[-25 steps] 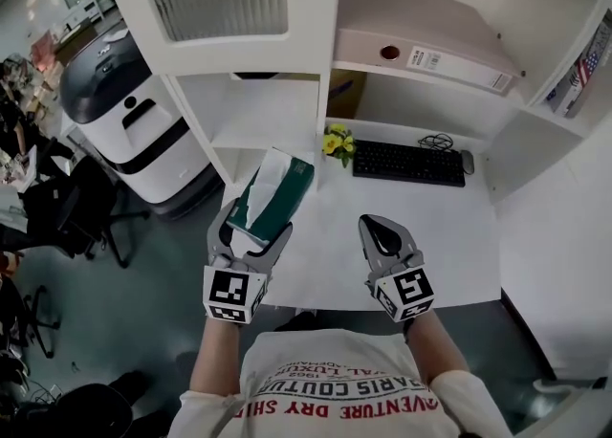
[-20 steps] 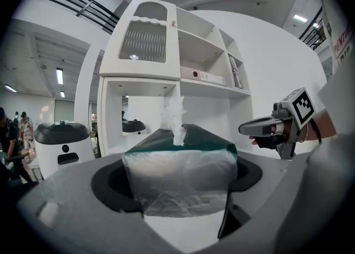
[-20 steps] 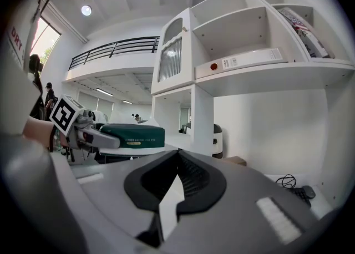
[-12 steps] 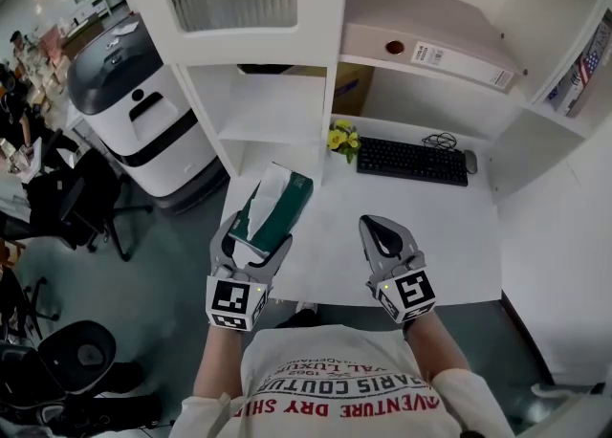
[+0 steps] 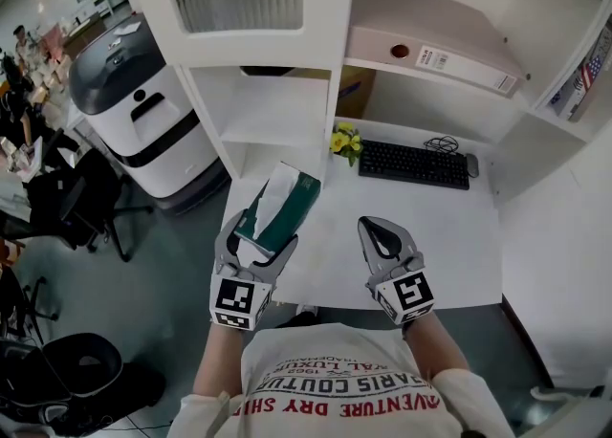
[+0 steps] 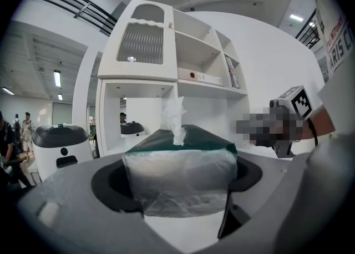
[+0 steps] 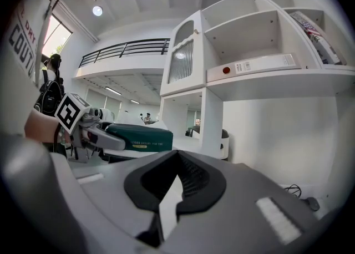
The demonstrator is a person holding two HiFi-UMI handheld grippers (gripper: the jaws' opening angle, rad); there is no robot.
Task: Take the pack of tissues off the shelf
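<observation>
Sitting between the wide-spread jaws of the left gripper [image 5: 258,235], the dark green, plastic-wrapped pack of tissues [image 5: 279,205] is clamped by its two long sides. In the left gripper view its clear, crinkled end faces the camera and fills the gap from one pad to the other. A white tissue [image 6: 175,117] sticks up from the slot in its top. In the head view the pack is tilted, its far end raised toward the shelves, and it hangs in the air over the left front part of the white bench [image 5: 459,235], clear of every shelf board.

The right gripper [image 5: 382,228] hovers to the right of it, over the bench's front edge, with its jaws closed together and nothing between them. From its own view the pack shows off to the left, in the other gripper's grasp.

Farther back on the bench lie a black keyboard [image 5: 411,164] with a small mouse [image 5: 470,164] at its right end, and a little bunch of yellow flowers [image 5: 339,142] just left of the keyboard. Above them rises the white shelf unit [image 5: 325,44]. A pale flat binder [image 5: 435,44] with a red dot on its spine lies on one board, and a brown cardboard box [image 5: 356,90] stands under that board. A white and black machine [image 5: 143,111] stands on the floor left of the shelves. The person's white T-shirt with red print [image 5: 330,379] fills the lower edge of the head view.
</observation>
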